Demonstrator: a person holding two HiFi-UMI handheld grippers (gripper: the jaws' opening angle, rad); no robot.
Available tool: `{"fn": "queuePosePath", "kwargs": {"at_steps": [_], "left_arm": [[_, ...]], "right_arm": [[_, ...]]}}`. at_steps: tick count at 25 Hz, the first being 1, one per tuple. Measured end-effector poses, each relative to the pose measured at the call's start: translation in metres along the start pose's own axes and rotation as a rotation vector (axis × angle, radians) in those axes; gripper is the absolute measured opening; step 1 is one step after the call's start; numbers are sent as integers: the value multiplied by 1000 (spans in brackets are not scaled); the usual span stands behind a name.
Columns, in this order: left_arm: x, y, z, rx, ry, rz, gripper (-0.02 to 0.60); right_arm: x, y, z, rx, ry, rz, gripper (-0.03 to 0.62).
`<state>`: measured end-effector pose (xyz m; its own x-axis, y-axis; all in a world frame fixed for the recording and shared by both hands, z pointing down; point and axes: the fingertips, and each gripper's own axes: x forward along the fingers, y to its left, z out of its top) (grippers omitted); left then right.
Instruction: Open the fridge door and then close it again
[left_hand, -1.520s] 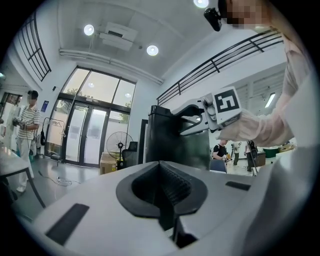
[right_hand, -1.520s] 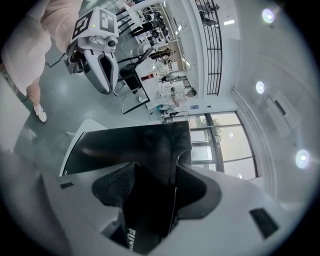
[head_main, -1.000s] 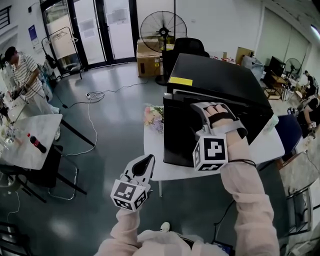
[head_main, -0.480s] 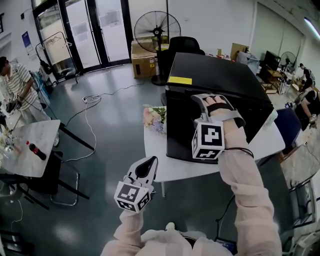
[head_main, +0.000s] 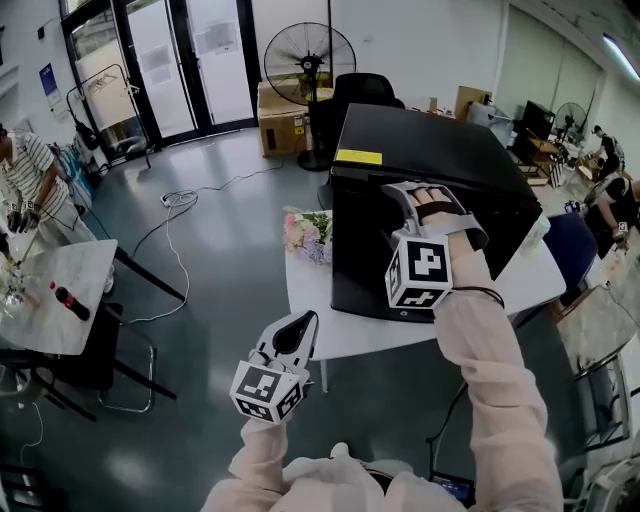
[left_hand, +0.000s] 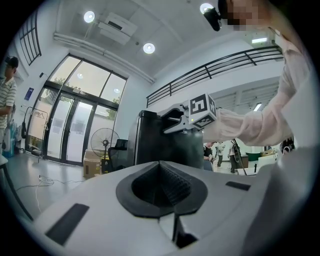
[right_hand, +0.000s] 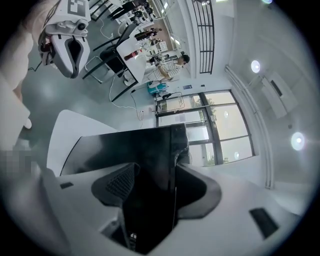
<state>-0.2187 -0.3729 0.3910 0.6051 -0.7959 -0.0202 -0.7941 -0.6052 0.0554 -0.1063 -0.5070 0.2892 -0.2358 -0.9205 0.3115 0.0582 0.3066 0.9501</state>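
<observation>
**Door in your right tongs, and it looks closed**

The fridge (head_main: 440, 150) stands on the white table (head_main: 330, 335), a black box with a yellow label (head_main: 360, 157) on its top. Its fridge door (head_main: 360, 250) is the front face that looks toward you. In the head view this door lies flat against the body, and I see no clear gap along its top edge.

Your right gripper (head_main: 420, 195) is at the upper edge of the door. In the right gripper view the black edge of the door fills the space between the two jaws, so I judge they are grasping it.

Your left gripper (head_main: 297, 330) hangs low in front of the table, well apart from the fridge. Its jaws are pressed together and hold nothing.

From this alone I cannot tell which half of the task you are in. Either the pull to open has not begun, or the door is already pushed home. If it is the first, the opening and the closing are both left to do. If it is the second, only letting go is left.

Flowers (head_main: 305, 232) lie on the table just beside the fridge, at the door's side.
</observation>
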Motion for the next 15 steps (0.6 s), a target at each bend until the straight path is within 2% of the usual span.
{"fn": "queuePosePath", "kwargs": {"at_steps": [3, 9, 15], "left_arm": [[-3, -4, -1, 3, 2, -8, 11], [-2, -7, 4, 4, -6, -27, 11], [0, -16, 9, 20, -10, -50, 11]], "right_arm": [[-7, -3, -3, 38, -26, -16, 244], [-33, -17, -7, 182, -101, -76, 236], [-70, -7, -4, 466, -232, -113, 186]]}}
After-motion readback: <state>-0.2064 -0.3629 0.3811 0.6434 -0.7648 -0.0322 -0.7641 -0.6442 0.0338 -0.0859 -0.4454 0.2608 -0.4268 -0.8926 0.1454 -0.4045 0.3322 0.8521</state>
